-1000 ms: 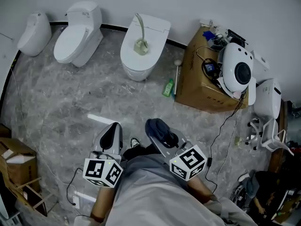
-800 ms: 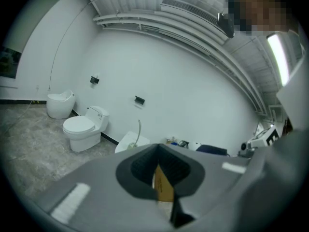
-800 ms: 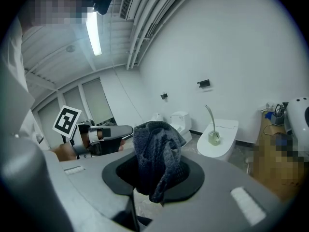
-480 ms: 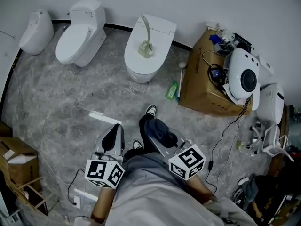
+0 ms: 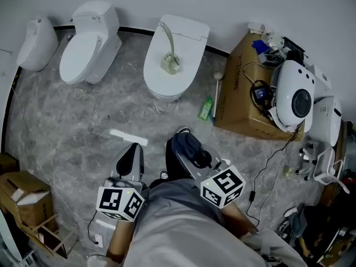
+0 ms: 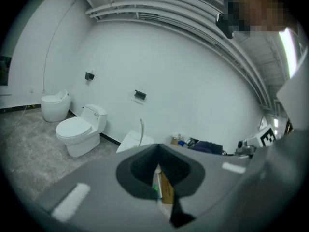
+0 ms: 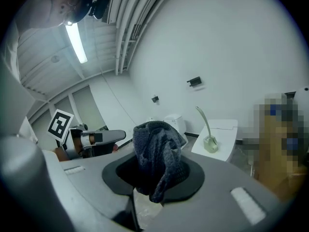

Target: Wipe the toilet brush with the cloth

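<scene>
The toilet brush (image 5: pixel 169 60) stands in its pale green holder on the closed lid of the middle toilet (image 5: pixel 177 77), its curved handle leaning up toward the wall. It also shows in the right gripper view as the brush (image 7: pixel 209 140), far ahead. My right gripper (image 5: pixel 188 156) is shut on a dark knitted cloth (image 5: pixel 189 147), which bunches up above the jaws as the cloth (image 7: pixel 157 151). My left gripper (image 5: pixel 130 159) hangs beside it, jaws together with nothing in them; the left gripper (image 6: pixel 157 164) points toward the toilets. Both grippers are well short of the brush.
A second toilet (image 5: pixel 86 42) and a small white fixture (image 5: pixel 34 43) stand at the left. A cardboard box (image 5: pixel 238 96) with cables and white appliances (image 5: pixel 293 100) fills the right. A green bottle (image 5: pixel 206 109) and a white strip (image 5: pixel 128 137) lie on the marble floor.
The view has drifted a little toward the middle toilet as the person steps forward. Both grippers keep their places near the body, the cloth still held.
</scene>
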`<move>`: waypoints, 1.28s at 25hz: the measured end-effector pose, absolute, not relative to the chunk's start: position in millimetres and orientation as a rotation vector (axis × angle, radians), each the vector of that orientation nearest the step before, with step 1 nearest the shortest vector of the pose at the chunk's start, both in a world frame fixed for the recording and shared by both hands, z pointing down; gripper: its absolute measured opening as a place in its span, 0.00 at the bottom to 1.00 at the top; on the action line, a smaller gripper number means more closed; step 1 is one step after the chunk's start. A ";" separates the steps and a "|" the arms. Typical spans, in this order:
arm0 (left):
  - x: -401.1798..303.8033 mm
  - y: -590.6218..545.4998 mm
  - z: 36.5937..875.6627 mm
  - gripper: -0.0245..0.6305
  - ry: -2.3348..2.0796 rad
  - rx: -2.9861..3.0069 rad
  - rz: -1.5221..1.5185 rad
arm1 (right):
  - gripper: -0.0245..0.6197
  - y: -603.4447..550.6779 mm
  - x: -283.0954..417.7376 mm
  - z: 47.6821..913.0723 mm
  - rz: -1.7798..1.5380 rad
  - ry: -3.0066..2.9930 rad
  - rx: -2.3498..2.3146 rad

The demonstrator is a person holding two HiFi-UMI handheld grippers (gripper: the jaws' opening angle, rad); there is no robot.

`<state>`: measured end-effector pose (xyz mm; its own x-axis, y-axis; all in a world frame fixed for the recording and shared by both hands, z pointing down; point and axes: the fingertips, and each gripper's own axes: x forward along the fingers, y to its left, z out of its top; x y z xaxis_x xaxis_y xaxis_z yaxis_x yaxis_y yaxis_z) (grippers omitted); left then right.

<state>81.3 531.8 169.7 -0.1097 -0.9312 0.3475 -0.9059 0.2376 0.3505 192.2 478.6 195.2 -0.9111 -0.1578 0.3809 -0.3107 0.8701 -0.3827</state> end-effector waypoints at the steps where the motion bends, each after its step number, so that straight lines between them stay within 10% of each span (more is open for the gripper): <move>1: 77.2 517.1 171.0 0.04 -2.020 1.676 -0.057 | 0.20 465.3 188.6 198.5 0.646 -2.697 0.349; 32: -10.6 201.9 178.3 0.04 -1.929 1.766 0.135 | 0.20 171.3 124.3 211.8 0.891 -2.672 0.526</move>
